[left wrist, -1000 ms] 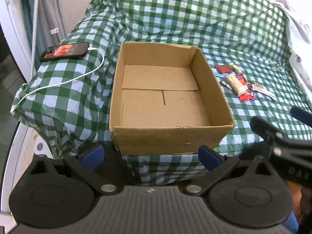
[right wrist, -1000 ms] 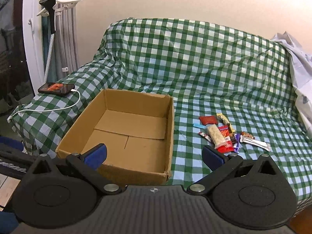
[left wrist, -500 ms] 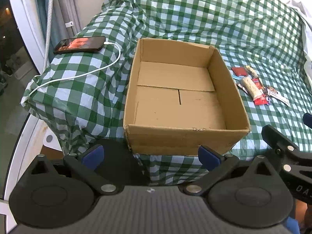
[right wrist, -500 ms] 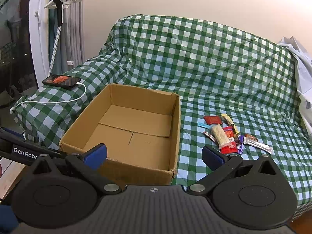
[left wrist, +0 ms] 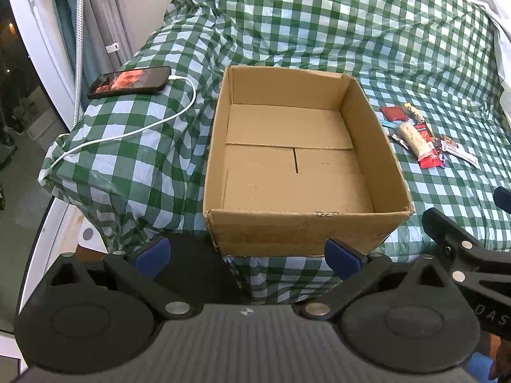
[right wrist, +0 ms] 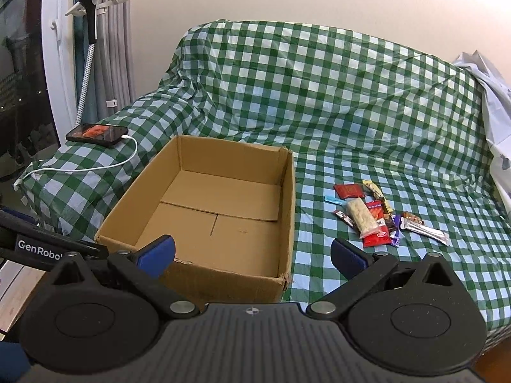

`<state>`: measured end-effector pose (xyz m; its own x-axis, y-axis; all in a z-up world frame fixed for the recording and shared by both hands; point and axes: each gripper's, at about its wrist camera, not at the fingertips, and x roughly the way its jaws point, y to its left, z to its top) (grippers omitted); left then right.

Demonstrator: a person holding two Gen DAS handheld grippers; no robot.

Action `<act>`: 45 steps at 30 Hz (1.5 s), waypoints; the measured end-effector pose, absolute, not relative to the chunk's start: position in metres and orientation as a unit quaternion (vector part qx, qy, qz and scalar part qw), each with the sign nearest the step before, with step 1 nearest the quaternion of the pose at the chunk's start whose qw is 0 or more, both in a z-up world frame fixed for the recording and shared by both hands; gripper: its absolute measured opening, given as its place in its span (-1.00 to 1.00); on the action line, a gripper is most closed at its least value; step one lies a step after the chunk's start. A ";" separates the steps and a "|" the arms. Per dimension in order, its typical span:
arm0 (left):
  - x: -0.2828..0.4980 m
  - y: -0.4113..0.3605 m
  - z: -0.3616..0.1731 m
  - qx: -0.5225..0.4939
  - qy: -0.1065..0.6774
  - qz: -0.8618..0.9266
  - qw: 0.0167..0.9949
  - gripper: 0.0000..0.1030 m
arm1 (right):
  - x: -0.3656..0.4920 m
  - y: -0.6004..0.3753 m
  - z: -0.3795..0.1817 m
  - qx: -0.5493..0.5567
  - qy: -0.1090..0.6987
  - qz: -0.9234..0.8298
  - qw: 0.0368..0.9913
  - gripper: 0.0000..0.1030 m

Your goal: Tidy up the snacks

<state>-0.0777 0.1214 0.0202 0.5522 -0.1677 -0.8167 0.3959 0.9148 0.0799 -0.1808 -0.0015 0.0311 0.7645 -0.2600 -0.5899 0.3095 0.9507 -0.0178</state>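
An open, empty cardboard box [left wrist: 297,166] [right wrist: 217,210] sits on a green checked cover near the front edge. To its right lies a small pile of wrapped snacks [left wrist: 421,134] [right wrist: 373,215]: a pale rice bar [right wrist: 361,217] on top, with red and silver wrappers around it. My left gripper [left wrist: 247,257] hangs open in front of the box's near wall, holding nothing. My right gripper [right wrist: 252,250] is open too, held low at the box's near right corner, short of the snacks. Part of the right gripper [left wrist: 463,255] shows at the right edge of the left wrist view.
A phone [left wrist: 129,81] [right wrist: 97,133] on a white charging cable [left wrist: 127,131] rests on the covered armrest left of the box. A handheld steamer on a stand [right wrist: 89,9] is by the curtains. Pale cloth [right wrist: 491,95] lies at the far right.
Both grippers have drawn back and risen slightly, so the box and snacks sit a little farther off in each view. Their jaws stayed open. Nothing on the cover moved.
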 end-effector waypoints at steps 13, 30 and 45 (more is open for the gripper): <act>-0.076 0.120 0.016 0.149 0.442 -0.168 0.868 0.99 | -0.177 -0.003 0.025 0.047 0.319 -0.152 0.934 0.99; -0.054 0.115 0.001 0.157 0.460 -0.162 0.859 0.99 | -0.163 -0.011 0.009 0.059 0.343 -0.155 0.925 0.99; -0.015 0.100 -0.047 0.195 0.485 -0.135 0.842 0.99 | -0.131 -0.056 -0.037 0.127 0.389 -0.206 0.889 0.99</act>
